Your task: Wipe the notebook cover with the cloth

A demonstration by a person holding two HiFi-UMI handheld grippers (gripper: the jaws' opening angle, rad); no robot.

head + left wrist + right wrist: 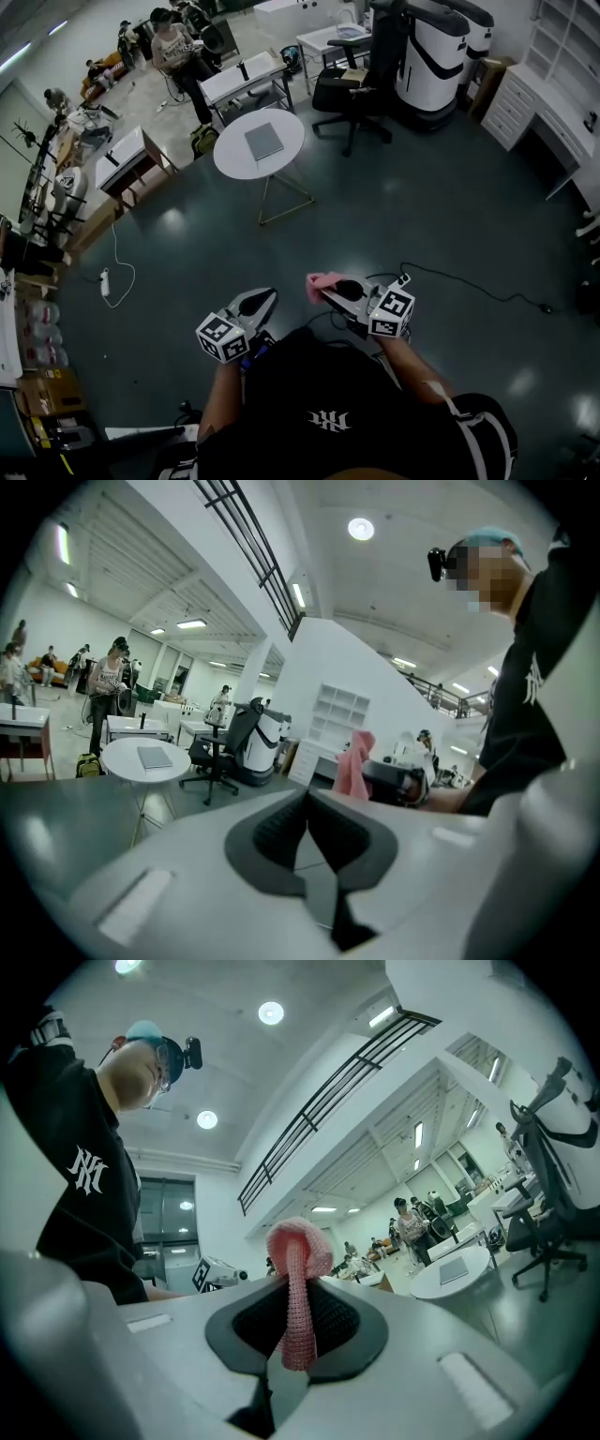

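While right gripper (298,1324) clamps the cloth (300,1246), left gripper (307,829) closed empty, still approach phase; next: close in on notebook (263,141) at table (232,159) centre.

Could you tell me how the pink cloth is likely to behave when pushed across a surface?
Probably floppy: the cloth folds over above the right tongs pinching it. Its knitted weave looks grippy rather than slippery. Being thin and light-looking, it may bunch up when pushed.
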